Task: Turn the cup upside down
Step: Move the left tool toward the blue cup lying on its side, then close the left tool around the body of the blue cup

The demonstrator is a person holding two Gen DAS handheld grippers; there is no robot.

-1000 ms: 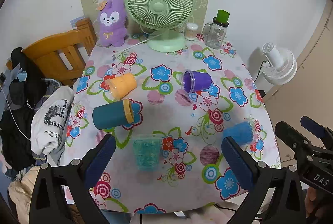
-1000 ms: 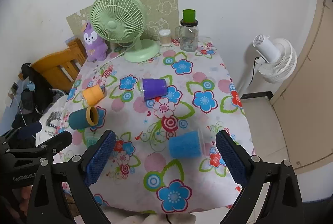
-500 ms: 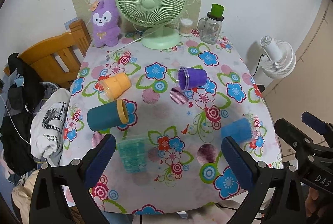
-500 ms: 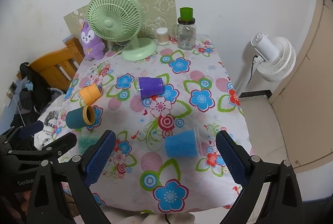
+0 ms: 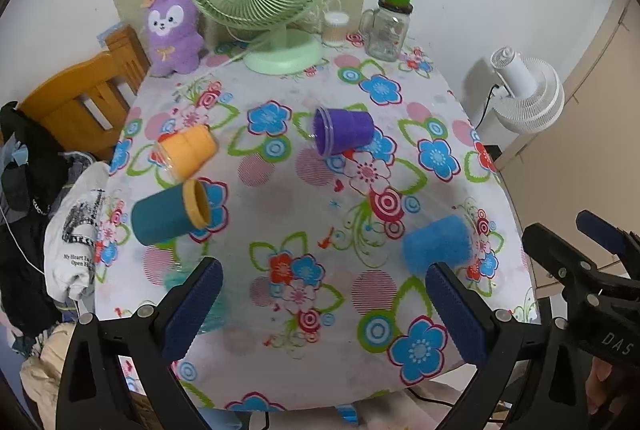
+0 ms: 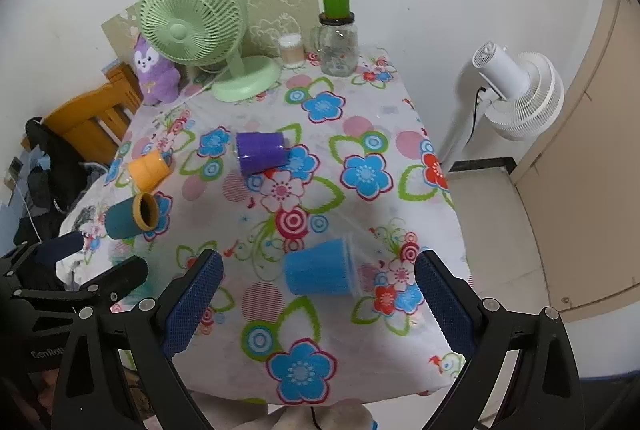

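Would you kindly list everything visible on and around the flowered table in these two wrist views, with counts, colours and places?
Plastic cups lying on their sides: five; purple mid-table, orange and dark teal with orange rim at left, bright blue front right, translucent teal front left, partly behind a finger.
Desk fan: one, pale green, table's back.
Plush toy: one, purple, back left.
Glass jar with green lid: one, back right.
Small white container: one, beside the jar.
Flowered tablecloth: one.
Wooden chair: one, left.
White floor fan: one, right.
Clothes: pile, left.
Left gripper: open, empty.
Right gripper: open, empty.
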